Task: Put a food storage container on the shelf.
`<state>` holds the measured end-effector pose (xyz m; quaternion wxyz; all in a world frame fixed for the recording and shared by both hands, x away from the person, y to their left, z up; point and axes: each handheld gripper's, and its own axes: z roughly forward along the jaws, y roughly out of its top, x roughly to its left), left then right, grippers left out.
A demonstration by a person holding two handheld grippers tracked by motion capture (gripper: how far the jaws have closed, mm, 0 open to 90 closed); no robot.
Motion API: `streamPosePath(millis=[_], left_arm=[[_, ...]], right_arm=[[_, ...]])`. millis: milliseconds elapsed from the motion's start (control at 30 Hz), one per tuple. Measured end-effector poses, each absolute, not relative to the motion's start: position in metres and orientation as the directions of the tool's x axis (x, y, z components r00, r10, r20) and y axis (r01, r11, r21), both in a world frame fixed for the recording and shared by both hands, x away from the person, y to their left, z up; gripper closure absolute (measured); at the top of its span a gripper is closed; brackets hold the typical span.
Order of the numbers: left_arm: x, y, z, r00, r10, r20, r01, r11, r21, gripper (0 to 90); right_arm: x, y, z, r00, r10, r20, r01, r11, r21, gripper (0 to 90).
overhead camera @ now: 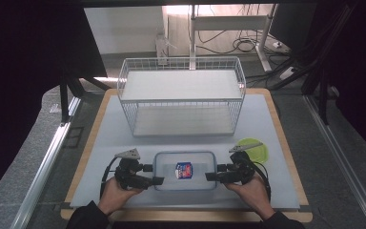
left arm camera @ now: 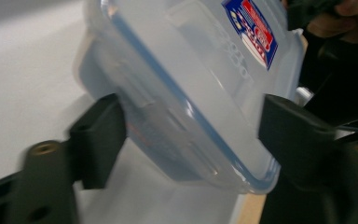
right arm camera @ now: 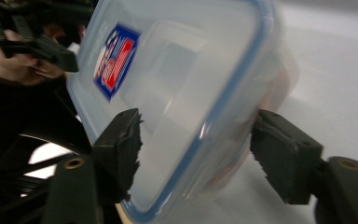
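Observation:
A clear plastic container (overhead camera: 196,161) with a blue-sealed lid and a red and blue sticker (overhead camera: 183,170) lies at the front middle of the table. My left gripper (overhead camera: 151,174) holds its left end and my right gripper (overhead camera: 214,172) its right end. In the left gripper view the container (left arm camera: 191,84) sits tilted between the two black jaws of the left gripper (left arm camera: 191,140), which press on its sides. The right gripper (right arm camera: 198,149) clamps the container (right arm camera: 182,70) the same way. Each view shows the other hand beyond the box.
A white wire basket rack (overhead camera: 181,95) stands at the back middle of the pale mat (overhead camera: 109,138). A round green dish (overhead camera: 259,151) lies just behind my right gripper. The wooden table edge (overhead camera: 286,143) runs close along the right.

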<state>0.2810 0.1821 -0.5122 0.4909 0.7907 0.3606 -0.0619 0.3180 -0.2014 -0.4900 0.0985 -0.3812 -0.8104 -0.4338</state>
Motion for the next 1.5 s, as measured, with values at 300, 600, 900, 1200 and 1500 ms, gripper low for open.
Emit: streamPosePath(millis=[300, 600, 900, 1200, 1500], left_arm=[[0.273, 0.185, -0.512, 0.758, 0.496, -0.424, 0.595, -0.258, 0.762, 39.3], [0.273, 0.184, -0.514, 0.730, 0.512, -0.453, 0.622, -0.222, 0.751, 37.9], [0.271, 0.185, -0.513, 0.671, 0.532, -0.517, 0.679, -0.160, 0.717, 43.4], [0.270, 0.187, -0.507, 0.655, 0.558, -0.510, 0.671, -0.118, 0.732, 50.1], [0.271, 0.187, -0.499, 0.664, 0.564, -0.491, 0.654, -0.120, 0.747, 50.7]], right_arm=[[0.322, -0.206, -0.495, -0.670, 0.485, 0.562, 0.734, 0.323, 0.597, 32.6], [0.316, -0.214, -0.492, -0.642, 0.497, 0.585, 0.755, 0.272, 0.597, 49.6], [0.310, -0.212, -0.490, -0.617, 0.530, 0.582, 0.768, 0.243, 0.592, 50.1], [0.303, -0.209, -0.484, -0.603, 0.563, 0.566, 0.762, 0.196, 0.617, 54.4], [0.303, -0.208, -0.478, -0.624, 0.562, 0.543, 0.737, 0.190, 0.649, 54.2]])
